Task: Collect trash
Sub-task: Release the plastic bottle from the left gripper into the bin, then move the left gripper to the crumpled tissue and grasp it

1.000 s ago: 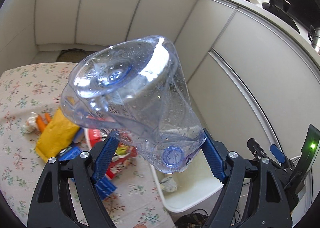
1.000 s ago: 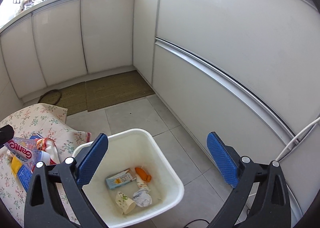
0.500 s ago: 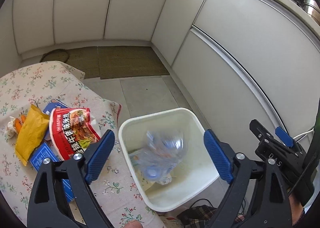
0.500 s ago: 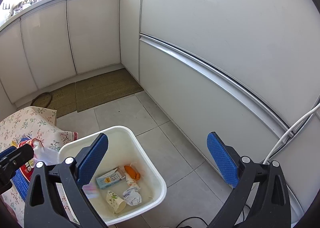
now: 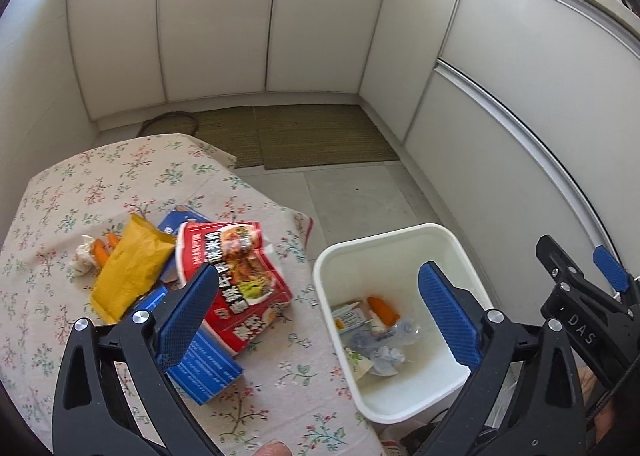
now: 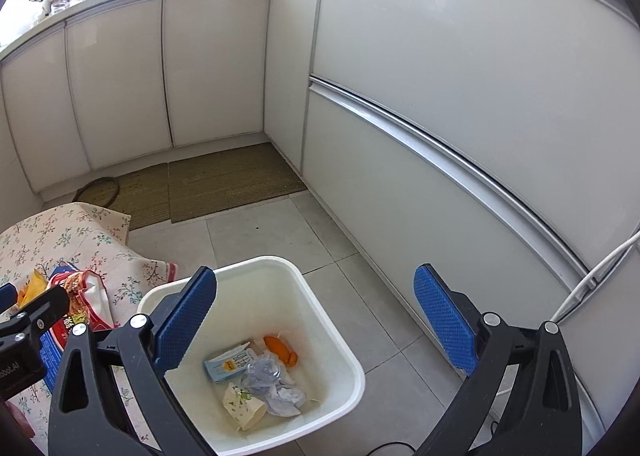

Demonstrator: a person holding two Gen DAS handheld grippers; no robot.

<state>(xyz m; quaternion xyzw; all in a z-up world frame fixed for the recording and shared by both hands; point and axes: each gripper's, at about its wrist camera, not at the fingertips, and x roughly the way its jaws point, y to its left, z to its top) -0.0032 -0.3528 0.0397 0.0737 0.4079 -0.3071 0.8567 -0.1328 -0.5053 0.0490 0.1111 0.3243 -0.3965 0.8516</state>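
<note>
The left hand-held gripper (image 5: 316, 316), jaws opening and empty, had just dropped the clear bottle (image 6: 266, 374) into the white bin (image 6: 340, 340) (right hand-held gripper (image 6: 316, 320) also wide, empty); wrappers (image 5: 236, 276) remained on the worktop (image 5: 80, 191).

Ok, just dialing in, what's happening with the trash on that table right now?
A person with a gripper in each hand is clearing litter into the white bin beside the table. The left gripper is empty, its jaws opening, and the clear plastic bottle lies in the bin with a carton, a paper cup and an orange scrap. The right gripper is open and empty. The red noodle packet, yellow bag and blue box are on the floral tablecloth.
</note>
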